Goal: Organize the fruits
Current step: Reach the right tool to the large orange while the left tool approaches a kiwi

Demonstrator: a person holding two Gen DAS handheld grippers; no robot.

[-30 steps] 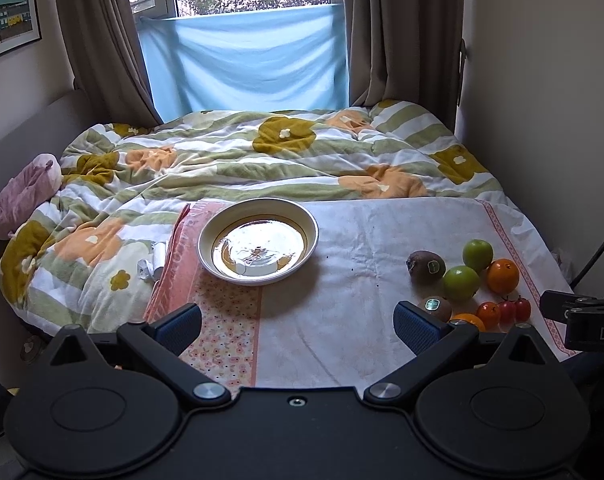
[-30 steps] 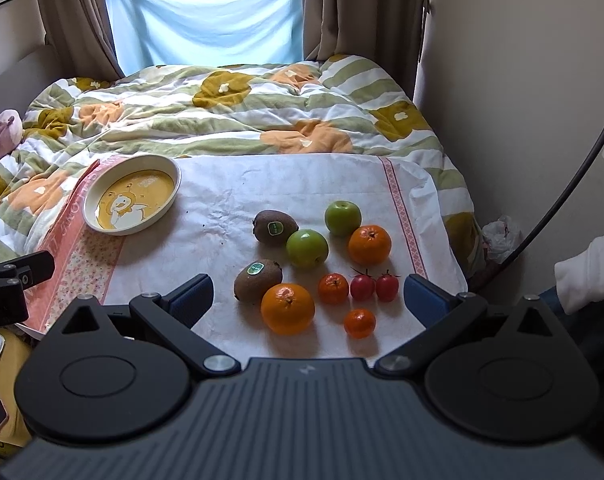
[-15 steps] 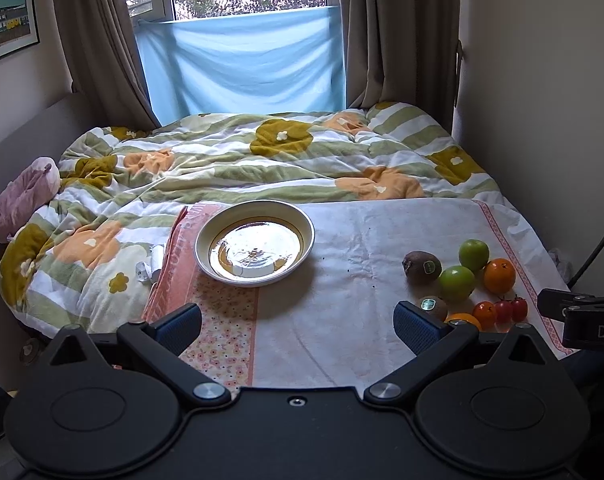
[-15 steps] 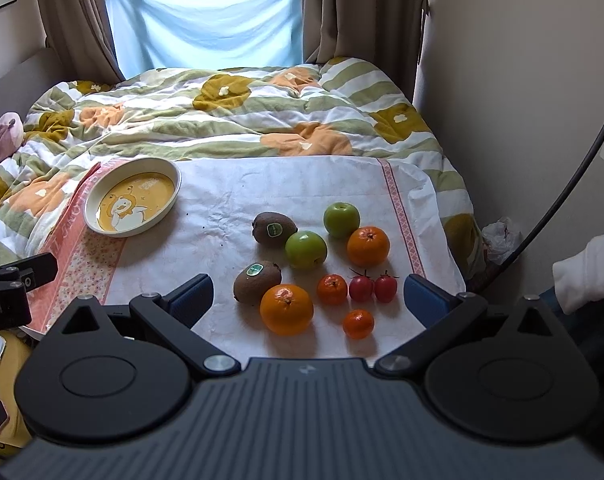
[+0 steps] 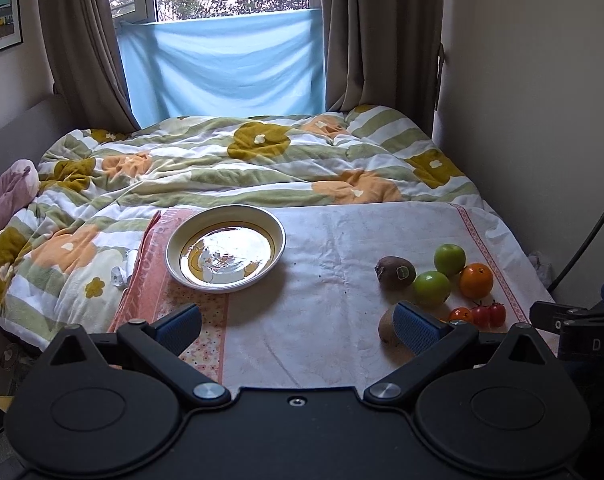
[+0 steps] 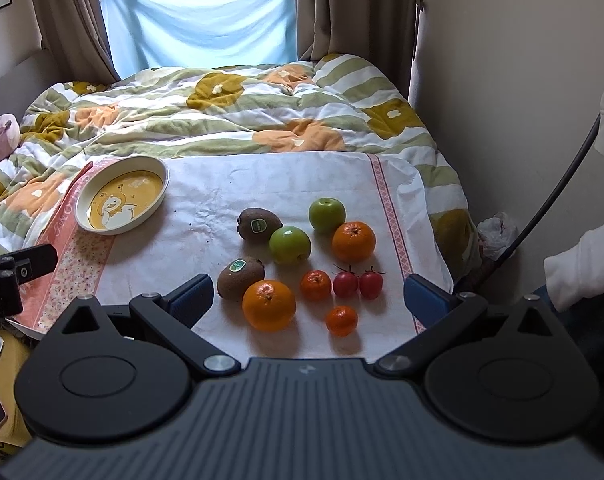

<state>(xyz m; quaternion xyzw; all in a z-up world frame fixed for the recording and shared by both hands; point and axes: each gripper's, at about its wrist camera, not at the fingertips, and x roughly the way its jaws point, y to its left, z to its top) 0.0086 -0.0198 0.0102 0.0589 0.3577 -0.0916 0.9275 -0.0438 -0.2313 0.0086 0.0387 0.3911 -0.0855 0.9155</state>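
— Since the quilt (image 6: 221,116) fills most of both views, where does the work surface sit on it?

— A white cloth (image 6: 229,196) with pink borders lies over the bed's near end. At about ten o'clock on it in the right wrist view stands the plate (image 6: 81,208), and only there does its duck picture show; in the left wrist view the plate (image 5: 275,228) sits near twelve o'clock and glare hides the drawing.

— And the fruit?

— Grouped at the cloth's right side, well apart from the plate. The right wrist view shows all of it: a large orange (image 6: 268,305) touching a kiwi (image 6: 239,283) at its ten o'clock, a second kiwi (image 6: 258,225), two green apples (image 6: 289,245) (image 6: 327,214), another orange (image 6: 353,241), two small tangerines (image 6: 315,285) (image 6: 341,320) and two cherry tomatoes (image 6: 345,283) (image 6: 371,283). From the left wrist view the near fruits are partly hidden behind a blue fingertip (image 5: 416,326).

— The grippers?

— The left gripper (image 5: 297,324) has its fingers spread wide, holding nothing, above the cloth between plate and fruit. The right gripper (image 6: 310,298) is likewise spread wide and empty, hovering with the fruit at twelve o'clock between its tips.
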